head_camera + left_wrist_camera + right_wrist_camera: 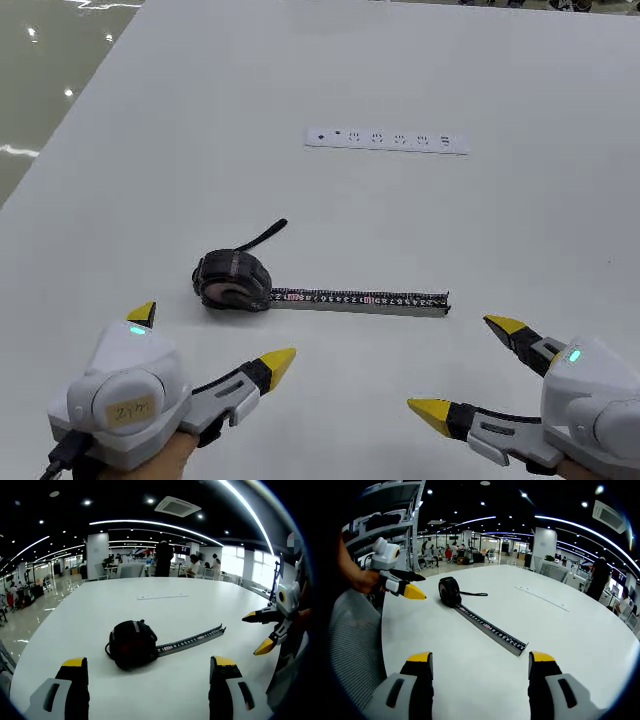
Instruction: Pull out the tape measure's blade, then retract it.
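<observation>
Left tool (212,336) and right tool (462,365) both open, empty; blade (360,299) already out, so I'd pin case (232,281) with left, pinch blade tip with right, feed back slowly.

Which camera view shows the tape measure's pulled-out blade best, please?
The head view: the blade lies side-on, whole from case to tip, markings showing. The right gripper view also shows it whole, but running away at a slant; the left gripper view foreshortens it beyond the case.

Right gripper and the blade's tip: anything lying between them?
Nothing: the right gripper view shows bare table between the open right gripper and the blade tip.
</observation>
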Demonstrator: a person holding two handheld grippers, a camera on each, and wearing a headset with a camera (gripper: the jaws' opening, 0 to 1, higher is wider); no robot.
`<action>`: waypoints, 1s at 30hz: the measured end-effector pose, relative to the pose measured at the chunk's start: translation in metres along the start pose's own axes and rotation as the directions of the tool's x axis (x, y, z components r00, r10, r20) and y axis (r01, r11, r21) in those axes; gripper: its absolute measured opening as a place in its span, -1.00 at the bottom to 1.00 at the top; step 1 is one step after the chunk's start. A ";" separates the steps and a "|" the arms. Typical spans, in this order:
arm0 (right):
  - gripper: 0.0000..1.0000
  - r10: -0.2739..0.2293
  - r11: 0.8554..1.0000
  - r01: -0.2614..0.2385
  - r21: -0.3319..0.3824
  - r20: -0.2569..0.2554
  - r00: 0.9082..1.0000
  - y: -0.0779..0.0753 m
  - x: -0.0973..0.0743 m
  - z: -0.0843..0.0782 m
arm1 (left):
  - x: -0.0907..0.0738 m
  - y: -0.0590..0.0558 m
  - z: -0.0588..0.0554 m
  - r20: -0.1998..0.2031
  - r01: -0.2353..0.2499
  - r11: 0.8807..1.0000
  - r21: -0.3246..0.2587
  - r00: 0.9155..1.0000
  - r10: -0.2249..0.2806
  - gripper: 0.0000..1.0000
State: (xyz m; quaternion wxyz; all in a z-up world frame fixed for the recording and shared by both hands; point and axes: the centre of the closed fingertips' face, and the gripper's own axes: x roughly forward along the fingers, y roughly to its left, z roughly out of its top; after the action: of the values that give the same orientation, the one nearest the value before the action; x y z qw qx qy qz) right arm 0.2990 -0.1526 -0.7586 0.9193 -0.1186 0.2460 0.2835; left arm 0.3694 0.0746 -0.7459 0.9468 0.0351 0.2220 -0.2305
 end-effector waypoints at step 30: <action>0.07 0.187 0.976 -0.192 -0.099 -0.057 0.981 -0.049 0.031 -0.013 | 0.053 0.024 0.013 -0.011 -0.105 0.993 -0.050 0.994 0.104 0.83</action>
State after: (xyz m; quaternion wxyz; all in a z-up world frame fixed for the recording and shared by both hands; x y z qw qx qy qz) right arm 0.3448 -0.1824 -0.7824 0.8746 -0.1491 0.2628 0.3792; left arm 0.4277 0.0709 -0.7582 0.9571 0.0235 0.2298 -0.1747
